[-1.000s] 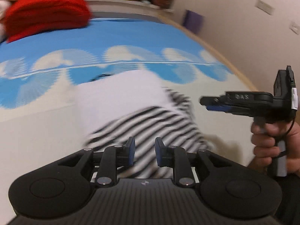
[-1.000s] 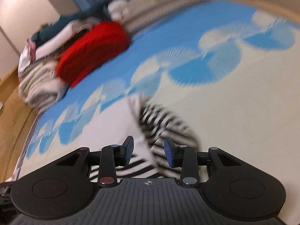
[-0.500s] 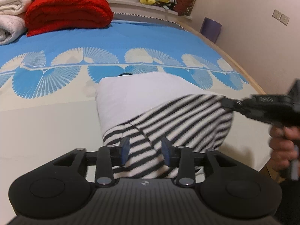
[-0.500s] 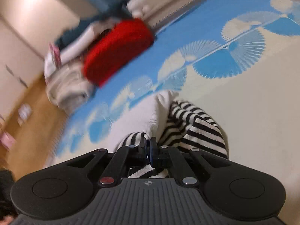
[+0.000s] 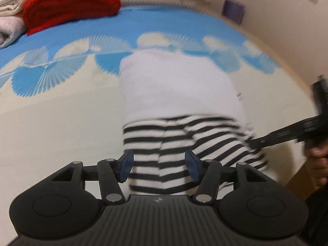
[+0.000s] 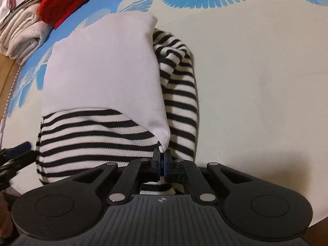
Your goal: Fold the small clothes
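A small garment with a plain white body (image 5: 176, 86) and black-and-white striped parts (image 5: 184, 139) lies on the bed; it also shows in the right wrist view (image 6: 102, 78). My left gripper (image 5: 160, 166) is open, its blue pads on either side of the striped near edge, just above it. My right gripper (image 6: 162, 157) is shut on the garment's near corner, where white and striped fabric meet. In the left wrist view the right gripper's tip (image 5: 272, 139) reaches the striped edge from the right. The left gripper's edge shows at the left of the right wrist view (image 6: 12, 155).
The bed cover (image 5: 61, 112) is cream with blue fan shapes. A red folded blanket (image 5: 69, 2) and beige folded towels (image 6: 22, 34) lie at the far left. A wall (image 5: 283, 30) runs along the bed's right side.
My left gripper opened wider and moved over the striped edge. My right gripper stayed shut on the corner and pulled the garment flatter, with more white body showing.
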`<control>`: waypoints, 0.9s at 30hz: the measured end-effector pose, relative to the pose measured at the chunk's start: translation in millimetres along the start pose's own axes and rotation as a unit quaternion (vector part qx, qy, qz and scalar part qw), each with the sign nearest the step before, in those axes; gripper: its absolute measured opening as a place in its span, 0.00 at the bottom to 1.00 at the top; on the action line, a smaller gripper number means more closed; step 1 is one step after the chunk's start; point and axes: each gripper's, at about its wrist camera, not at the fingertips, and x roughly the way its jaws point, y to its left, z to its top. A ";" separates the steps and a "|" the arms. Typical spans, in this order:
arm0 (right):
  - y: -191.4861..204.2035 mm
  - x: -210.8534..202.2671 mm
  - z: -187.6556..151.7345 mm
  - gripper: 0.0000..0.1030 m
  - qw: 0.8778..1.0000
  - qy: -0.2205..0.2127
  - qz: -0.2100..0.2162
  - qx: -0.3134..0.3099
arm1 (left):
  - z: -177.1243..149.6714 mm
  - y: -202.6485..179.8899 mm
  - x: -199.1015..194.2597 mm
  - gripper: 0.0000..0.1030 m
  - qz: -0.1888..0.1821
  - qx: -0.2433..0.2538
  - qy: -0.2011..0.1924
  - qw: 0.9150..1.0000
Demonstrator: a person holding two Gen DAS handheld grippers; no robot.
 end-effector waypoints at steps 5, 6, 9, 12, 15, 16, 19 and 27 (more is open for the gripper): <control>3.0 2.0 1.1 0.02 1.000 0.009 -0.024 -0.010 | -28.2 11.9 43.7 0.62 0.007 0.009 0.078 0.997; 4.6 0.5 0.6 0.02 0.999 0.008 -0.031 -0.010 | -24.9 14.4 40.8 0.61 0.001 -0.003 0.081 0.997; 8.9 -12.1 5.2 0.04 0.999 -0.022 -0.021 -0.011 | -11.9 15.4 25.7 0.60 -0.013 0.015 0.081 0.997; 9.0 -42.9 11.3 0.11 0.994 -0.113 0.009 0.002 | 8.0 27.8 9.2 0.61 -0.030 0.017 0.053 0.998; 2.2 -58.1 27.0 0.38 0.980 -0.188 0.044 0.052 | 36.0 48.8 1.2 0.61 -0.043 -0.020 0.023 0.999; 0.0 -57.3 34.4 0.48 0.975 -0.203 0.051 0.070 | 47.6 56.6 2.5 0.61 -0.046 -0.036 0.016 0.998; -7.1 -39.5 60.3 0.52 0.967 -0.215 0.076 0.118 | 71.1 73.6 9.9 0.61 -0.047 -0.083 0.009 0.995; -16.2 16.6 99.4 0.30 0.957 -0.162 0.147 0.190 | 97.5 99.7 41.5 0.77 -0.068 -0.198 0.015 0.978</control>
